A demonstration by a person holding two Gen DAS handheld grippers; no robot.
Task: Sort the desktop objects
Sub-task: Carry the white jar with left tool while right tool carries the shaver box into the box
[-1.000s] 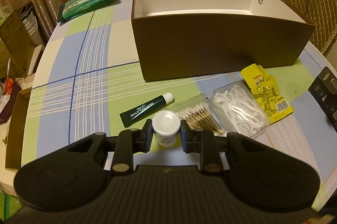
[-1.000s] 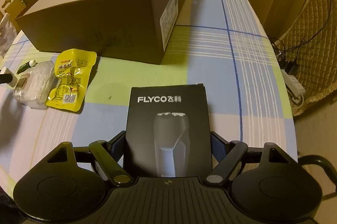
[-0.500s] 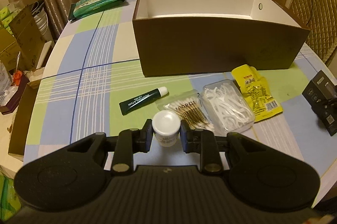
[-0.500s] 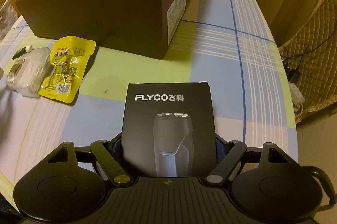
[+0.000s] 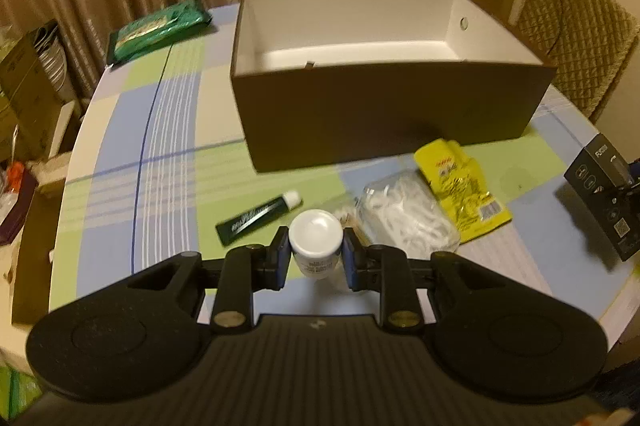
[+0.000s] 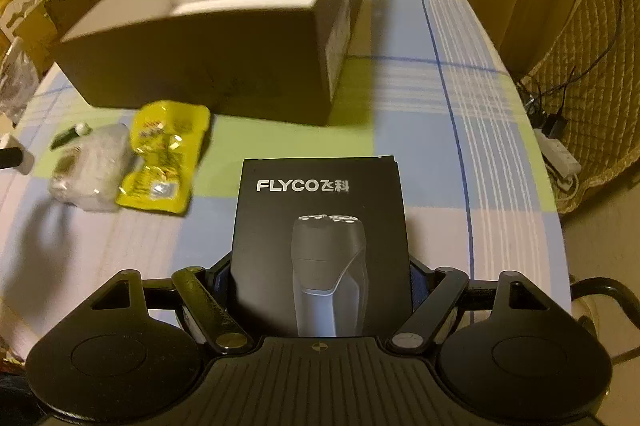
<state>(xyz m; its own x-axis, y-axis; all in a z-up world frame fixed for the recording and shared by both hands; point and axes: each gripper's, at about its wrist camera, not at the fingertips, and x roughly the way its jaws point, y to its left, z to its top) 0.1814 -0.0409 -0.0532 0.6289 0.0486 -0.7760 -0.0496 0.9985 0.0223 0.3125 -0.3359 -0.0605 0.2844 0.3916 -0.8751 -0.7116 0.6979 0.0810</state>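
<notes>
My left gripper [image 5: 315, 250] is shut on a small white jar [image 5: 315, 241], held above the checked tablecloth [image 5: 120, 210]. Beyond it lie a dark green tube [image 5: 256, 216], a clear box of white floss picks [image 5: 404, 222] and a yellow snack packet [image 5: 460, 186]. My right gripper [image 6: 320, 282] is shut on a black shaver box [image 6: 322, 242], its pads against the box's two sides. That shaver box [image 5: 608, 198] also shows at the right edge of the left wrist view. A large brown carton [image 5: 392, 114] with a white inside stands open behind everything.
A green packet [image 5: 158, 32] lies at the table's far left corner. Cardboard boxes [image 5: 28, 82] crowd the floor on the left. A quilted chair [image 6: 592, 66] and a power strip [image 6: 560, 162] are off the table's right edge.
Both grippers have risen a little with their loads. The carton's white inside now shows more in both views, and the items on the cloth sit lower and further off.
</notes>
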